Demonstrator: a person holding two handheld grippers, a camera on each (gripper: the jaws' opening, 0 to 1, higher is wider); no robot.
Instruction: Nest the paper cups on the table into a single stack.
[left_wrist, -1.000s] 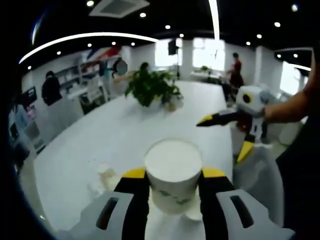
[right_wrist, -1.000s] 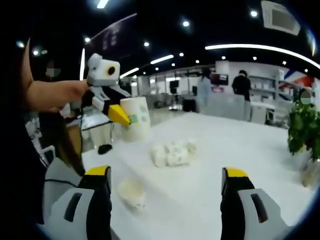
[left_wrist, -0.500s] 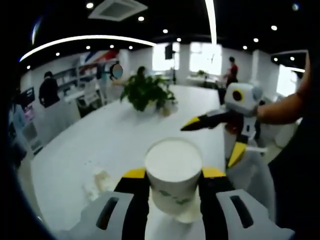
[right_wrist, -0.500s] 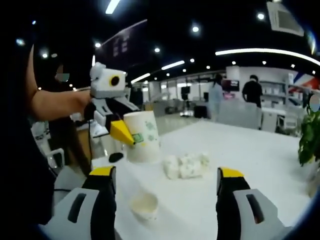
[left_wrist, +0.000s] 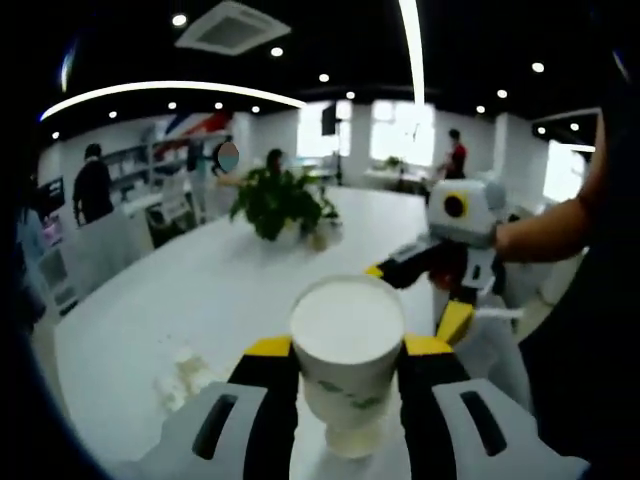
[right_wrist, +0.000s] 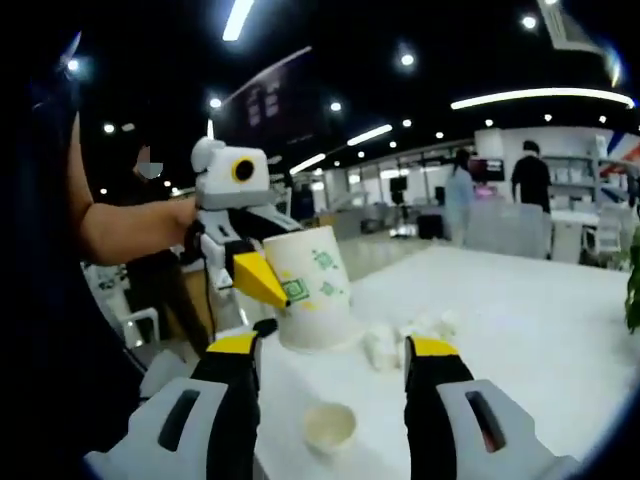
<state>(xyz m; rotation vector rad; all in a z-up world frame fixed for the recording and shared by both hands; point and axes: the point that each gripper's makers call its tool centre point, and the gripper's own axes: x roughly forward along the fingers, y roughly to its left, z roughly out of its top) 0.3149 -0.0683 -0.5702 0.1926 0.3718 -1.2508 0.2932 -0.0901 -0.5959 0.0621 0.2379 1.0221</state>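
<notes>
In the left gripper view, a scatter of crumpled white paper scraps lies on the white table at lower left. At centre bottom the left gripper has its yellow-tipped jaws clamped on the sides of a white paper cup with a green printed pattern, mouth up toward the camera and lifted off the table. That upright, open-mouth hold looks meant either to receive another cup or to be lowered into one. Farther back, upper centre, stands a green leafy potted plant. At right centre the right gripper comes in, a person's forearm behind it.

In the right gripper view, the left gripper sits at left centre with the cup tilted between its jaws. Along the bottom the right gripper has its fingers apart, nothing between them. Just beyond and between them, a second small plain white paper cup stands mouth up on the table, so the open jaws seem lined up to take it for nesting. The scraps lie behind it.

The green marks on the held cup are small squares and leaf-like shapes; no lettering or brand can be read.
</notes>
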